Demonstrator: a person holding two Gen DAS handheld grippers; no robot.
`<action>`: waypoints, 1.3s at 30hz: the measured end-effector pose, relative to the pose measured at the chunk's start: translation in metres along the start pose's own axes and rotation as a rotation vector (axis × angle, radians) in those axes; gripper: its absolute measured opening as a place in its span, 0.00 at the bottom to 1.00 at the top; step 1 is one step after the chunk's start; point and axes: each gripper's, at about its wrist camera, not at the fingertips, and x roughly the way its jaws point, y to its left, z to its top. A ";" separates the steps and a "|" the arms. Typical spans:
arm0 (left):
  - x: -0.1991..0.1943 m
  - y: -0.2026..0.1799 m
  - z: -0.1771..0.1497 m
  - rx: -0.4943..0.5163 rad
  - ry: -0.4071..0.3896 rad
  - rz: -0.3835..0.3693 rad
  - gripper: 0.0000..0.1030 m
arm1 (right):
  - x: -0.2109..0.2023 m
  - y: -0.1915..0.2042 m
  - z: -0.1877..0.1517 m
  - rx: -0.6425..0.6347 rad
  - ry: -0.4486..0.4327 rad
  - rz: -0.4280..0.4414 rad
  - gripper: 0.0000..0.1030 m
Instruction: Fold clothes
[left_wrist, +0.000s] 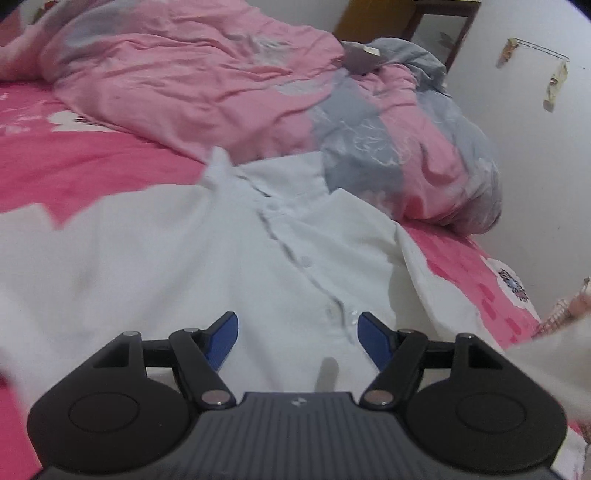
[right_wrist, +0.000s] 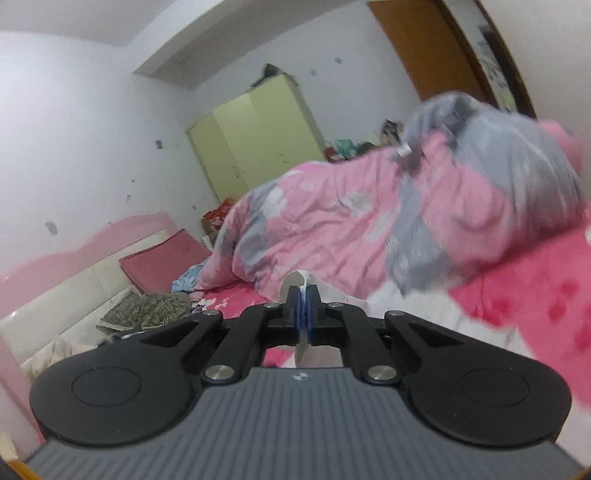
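A white button-up shirt (left_wrist: 177, 258) lies spread on the pink bed sheet (left_wrist: 74, 166), collar toward the far side and button placket running down the middle. My left gripper (left_wrist: 298, 328) hovers over the lower placket with its blue pads wide apart and nothing between them. In the right wrist view my right gripper (right_wrist: 303, 295) is shut on a thin fold of the white shirt (right_wrist: 406, 295), which sticks up between the pads and trails off to the right over the sheet.
A rumpled pink and grey duvet (left_wrist: 221, 81) is heaped just beyond the shirt's collar. A white wall (left_wrist: 535, 147) borders the bed on the right. Pillows (right_wrist: 147, 310), a pink headboard (right_wrist: 74, 254) and a green wardrobe (right_wrist: 258, 140) lie further off.
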 end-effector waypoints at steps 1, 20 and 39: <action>-0.011 0.002 -0.002 0.001 0.010 -0.012 0.71 | -0.003 -0.001 -0.013 0.015 0.007 -0.005 0.04; -0.150 -0.059 -0.122 0.269 0.064 -0.194 0.81 | -0.007 -0.054 -0.144 0.201 0.302 -0.057 0.36; -0.167 -0.027 -0.150 0.245 0.028 -0.196 0.63 | 0.076 -0.077 -0.137 0.231 0.623 0.152 0.49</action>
